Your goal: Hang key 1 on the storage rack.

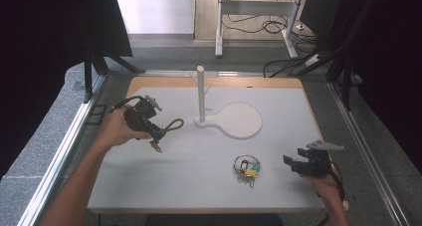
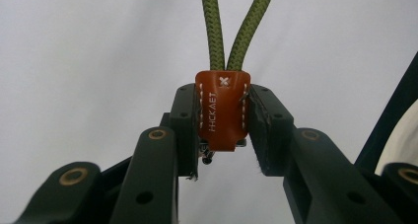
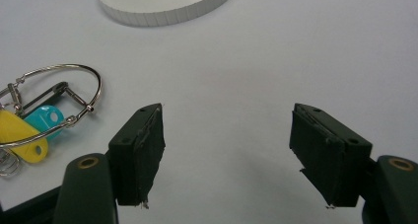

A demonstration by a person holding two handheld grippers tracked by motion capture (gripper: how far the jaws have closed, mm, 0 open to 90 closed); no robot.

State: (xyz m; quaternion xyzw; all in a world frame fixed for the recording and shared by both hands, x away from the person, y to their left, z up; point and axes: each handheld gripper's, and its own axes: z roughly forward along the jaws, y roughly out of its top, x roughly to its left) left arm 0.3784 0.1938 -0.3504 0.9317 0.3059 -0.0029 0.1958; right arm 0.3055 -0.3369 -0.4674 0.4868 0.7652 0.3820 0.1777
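My left gripper is shut on the brown leather tab of a keychain, whose olive green rope loop runs up and away from the jaws. In the high view this left gripper hovers above the left middle of the white mat, the rope loop points right and a small metal clip dangles below. A white stand with an upright post and a round base sits at the mat's centre back. My right gripper stands open, nothing between its jaws, right of a key ring bunch.
In the right gripper view the wire key ring carries a yellow tag and a teal tag, left of my right gripper. The stand's base rim lies ahead. The white mat covers a wooden table framed by metal rails.
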